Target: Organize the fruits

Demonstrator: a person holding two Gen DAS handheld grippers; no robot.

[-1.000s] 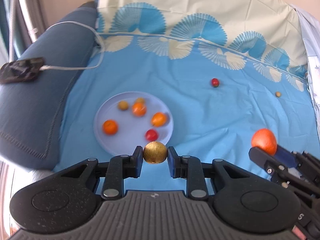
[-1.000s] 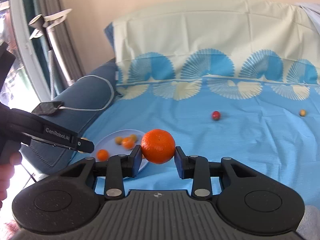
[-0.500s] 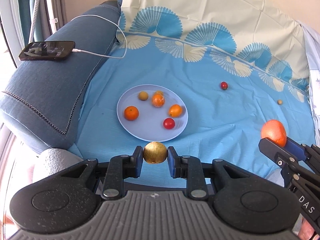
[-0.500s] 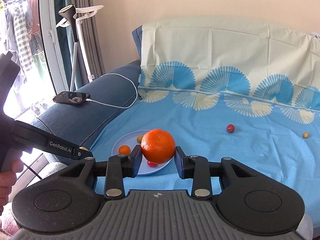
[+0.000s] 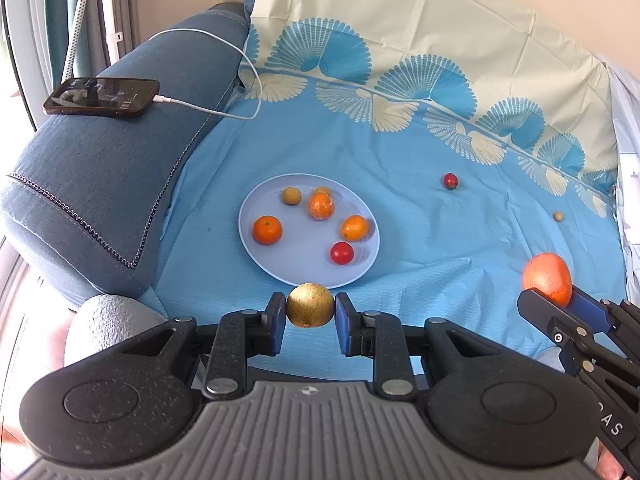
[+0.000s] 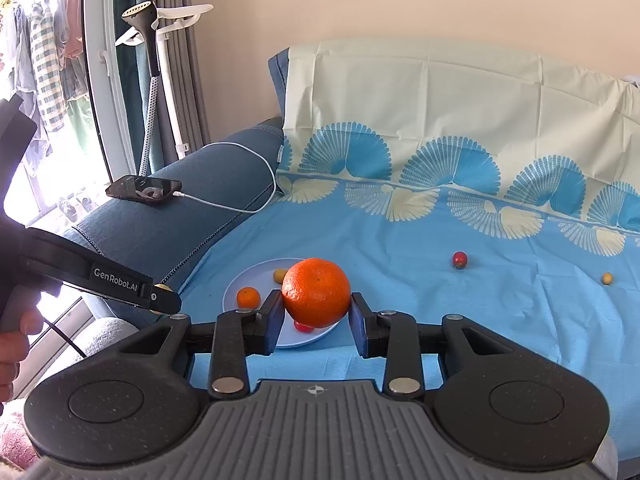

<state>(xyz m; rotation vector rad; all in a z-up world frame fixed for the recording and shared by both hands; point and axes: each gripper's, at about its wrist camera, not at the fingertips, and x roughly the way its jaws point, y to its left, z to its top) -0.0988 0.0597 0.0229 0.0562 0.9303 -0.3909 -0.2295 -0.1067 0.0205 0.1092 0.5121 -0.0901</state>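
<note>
The orange (image 6: 316, 293) hides part of the plate (image 6: 256, 276) and the red fruit (image 6: 302, 326).

A bright blue sheet (image 5: 400, 216) bordered with cream and blue fan motifs is noted. A pale blue round plate (image 5: 280, 268) is seen; a navy fabric armrest (image 5: 104, 168) is recorded.

Pale blue plate (image 5: 256, 258) lies flat on blue sheet, holding 2 mandarins (image 5: 267, 230), a red tomato (image 5: 341, 253), oval orange fruit (image 5: 354, 227), small tan fruit (image 5: 291, 195); maybe one more behind. Golden-brown round fruit (image 5: 310, 310) and big orange (image 6: 316, 293) held off sheet. Loose: red tomato (image 5: 450, 181), tiny tan fruit (image 5: 558, 216), well apart.
</note>
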